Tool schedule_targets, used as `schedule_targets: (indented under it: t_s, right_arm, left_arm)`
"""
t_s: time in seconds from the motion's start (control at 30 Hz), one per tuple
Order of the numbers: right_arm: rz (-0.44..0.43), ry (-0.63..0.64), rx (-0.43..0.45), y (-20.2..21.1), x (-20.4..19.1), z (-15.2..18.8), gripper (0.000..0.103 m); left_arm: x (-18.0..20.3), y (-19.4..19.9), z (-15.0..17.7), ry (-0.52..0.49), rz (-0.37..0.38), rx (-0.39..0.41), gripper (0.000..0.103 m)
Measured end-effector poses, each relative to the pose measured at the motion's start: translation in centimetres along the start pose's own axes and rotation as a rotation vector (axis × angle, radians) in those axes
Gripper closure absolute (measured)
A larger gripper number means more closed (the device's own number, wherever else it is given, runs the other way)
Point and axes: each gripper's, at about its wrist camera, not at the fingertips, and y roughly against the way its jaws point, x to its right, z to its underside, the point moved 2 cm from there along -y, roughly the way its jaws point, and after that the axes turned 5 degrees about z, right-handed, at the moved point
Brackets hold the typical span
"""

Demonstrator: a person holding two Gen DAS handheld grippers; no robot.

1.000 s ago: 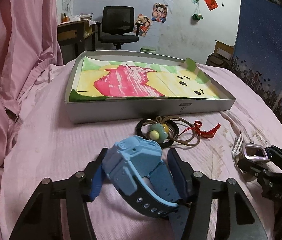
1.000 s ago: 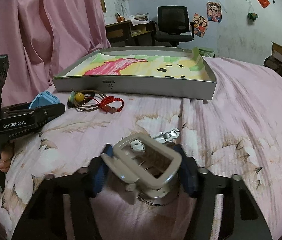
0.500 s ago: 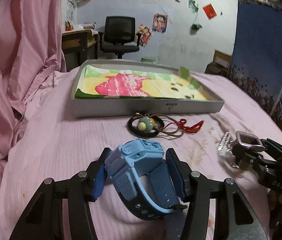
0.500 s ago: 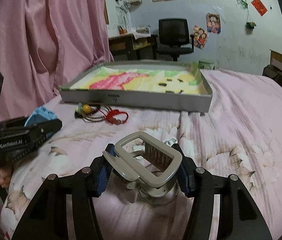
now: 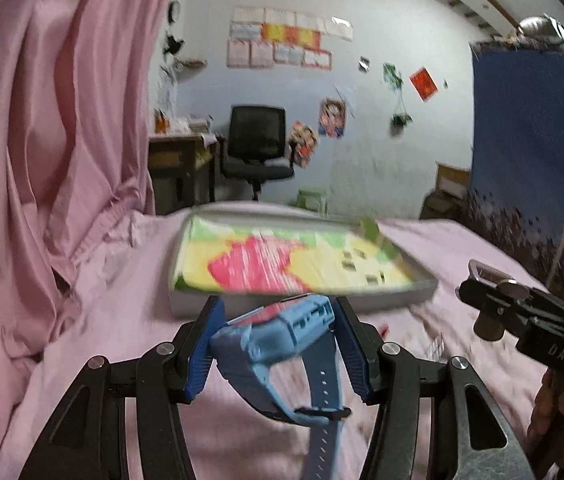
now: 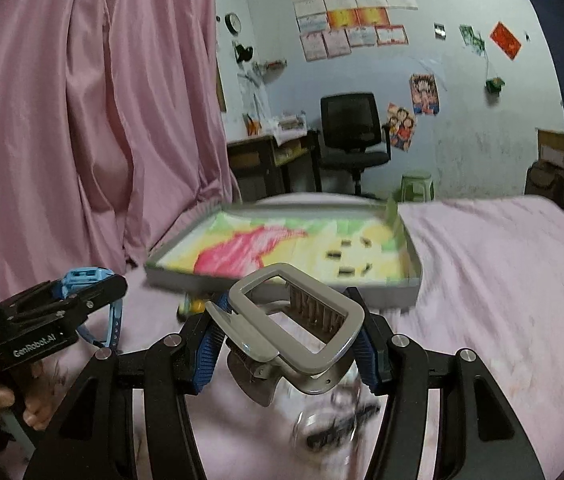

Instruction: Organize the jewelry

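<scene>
My left gripper [image 5: 275, 336] is shut on a light blue watch [image 5: 282, 330], lifted above the pink bed, its strap hanging down toward the camera. My right gripper [image 6: 294, 320] is shut on a silver square watch [image 6: 298, 320]; its metal band dangles blurred below. Ahead lies a shallow grey tray [image 5: 422, 292] lined with a yellow, pink and green picture, also seen as the tray [image 6: 412, 292] in the right wrist view. Each view shows the other gripper: the left gripper [image 6: 81, 296] at the left edge, the right gripper [image 5: 494, 292] at the right edge.
A yellow-green bead of a cord bracelet [image 6: 191, 306] peeks out before the tray. Pink curtain [image 5: 41, 160] hangs on the left, a blue cloth [image 5: 530, 140] on the right. A black office chair [image 5: 257, 144] and a desk [image 5: 177, 164] stand beyond the bed. A hand [image 6: 13, 400] holds the left gripper.
Both grippers have risen off the bed with their watches and tipped upward. The tray now sits lower and farther in view; the bracelets are mostly hidden behind the held watches.
</scene>
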Motion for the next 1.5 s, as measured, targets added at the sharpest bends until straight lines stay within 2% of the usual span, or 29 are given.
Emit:
schedule_targets:
  t_s: [0.17, 0.2, 0.23, 0.3, 0.43, 0.5, 0.57, 0.67, 0.87, 1.1, 1.27, 1.4, 1.47, 1.5]
  right_arm:
    - [0.006, -0.006, 0.051, -2.4, -0.2, -3.2, 0.051]
    - [0.008, -0.011, 0.063, -3.0, -0.3, -3.8, 0.051]
    - [0.007, -0.016, 0.072, -3.8, -0.4, -4.4, 0.051]
    - [0.012, -0.023, 0.086, -5.5, -0.7, -5.3, 0.051]
    - [0.009, -0.048, 0.068, -8.9, -1.0, -5.8, 0.051]
    - [0.017, -0.053, 0.028, -10.7, -0.9, -5.3, 0.051]
    - [0.015, -0.059, -0.043, -12.9, -0.9, -4.6, 0.051]
    - [0.012, -0.066, -0.105, -14.6, -0.5, -3.5, 0.051]
    - [-0.005, -0.092, -0.136, -15.9, -0.2, -2.0, 0.051]
    - [-0.001, -0.072, -0.191, -17.0, -0.6, -1.8, 0.051]
    - [-0.002, -0.086, -0.226, -17.6, -0.6, -1.3, 0.051]
    - [0.000, -0.085, -0.261, -18.2, -0.4, -0.8, 0.050]
    - [0.002, -0.085, -0.272, -18.3, -0.4, -0.7, 0.045]
    - [0.005, -0.086, -0.271, -18.3, -0.5, -0.6, 0.038]
  left_arm:
    - [-0.6, -1.6, -2.7, 0.009, -0.042, 0.073, 0.051]
    - [-0.8, -2.1, -3.2, 0.011, -0.052, 0.088, 0.053]
    - [-1.0, -2.5, -3.6, 0.013, -0.058, 0.101, 0.059]
    - [-1.3, -3.7, -4.6, 0.010, -0.064, 0.122, 0.061]
    - [-2.1, -7.1, -5.0, 0.025, -0.061, 0.071, 0.062]
    - [-2.7, -9.0, -4.7, 0.057, -0.018, -0.002, 0.062]
    - [-3.7, -10.6, -4.1, 0.101, -0.005, -0.067, 0.062]
    - [-4.7, -11.5, -3.3, 0.158, 0.016, -0.102, 0.062]
    - [-5.0, -11.2, -2.7, 0.177, 0.051, -0.093, 0.062]
    - [-4.9, -12.0, -2.4, 0.189, 0.038, -0.151, 0.062]
    - [-5.4, -12.3, -2.2, 0.210, 0.039, -0.164, 0.062]
    - [-5.4, -12.4, -2.2, 0.212, 0.041, -0.166, 0.051]
    - [-5.4, -12.4, -2.3, 0.213, 0.042, -0.164, 0.047]
    - [-5.5, -12.4, -2.3, 0.215, 0.041, -0.162, 0.044]
